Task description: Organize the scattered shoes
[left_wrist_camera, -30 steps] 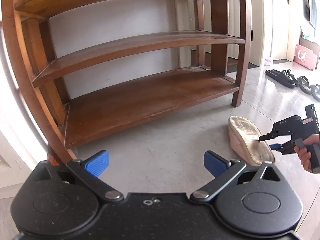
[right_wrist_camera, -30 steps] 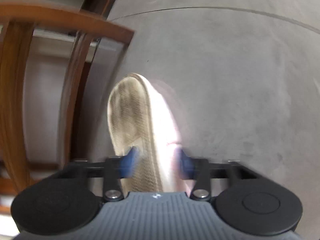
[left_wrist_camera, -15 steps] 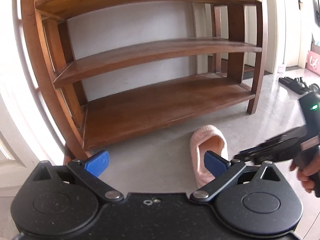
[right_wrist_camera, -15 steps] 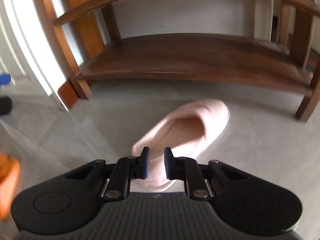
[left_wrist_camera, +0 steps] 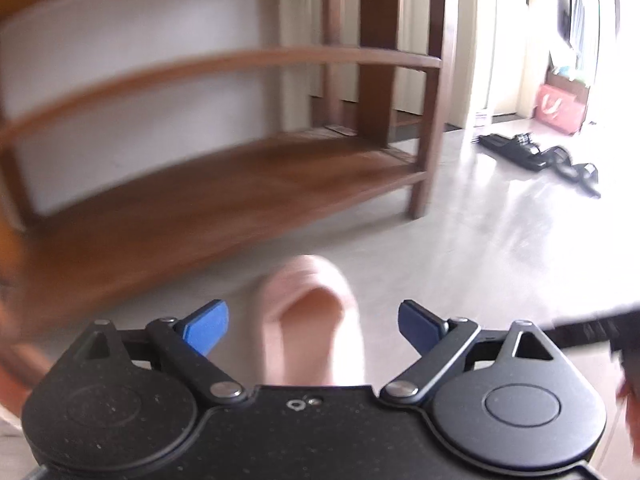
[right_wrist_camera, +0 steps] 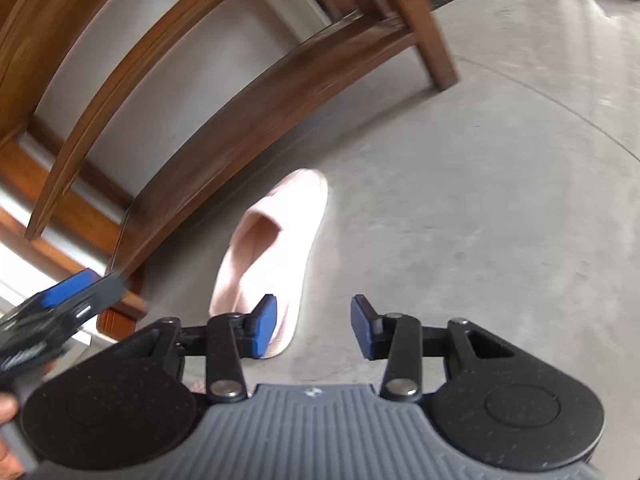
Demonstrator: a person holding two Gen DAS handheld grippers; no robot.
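Now the pink slipper (left_wrist_camera: pixel 310 320) blurs, its heel hidden behind the left gripper (left_wrist_camera: pixel 312 326), whose jaws are closing around it without touching. Right gripper (right_wrist_camera: pixel 314 326) is opening, empty, the slipper just beside. Grey floor (right_wrist_camera: pixel 460 208), wooden shoe rack (left_wrist_camera: pixel 248 184), black sandals (left_wrist_camera: pixel 540 156) well apart.
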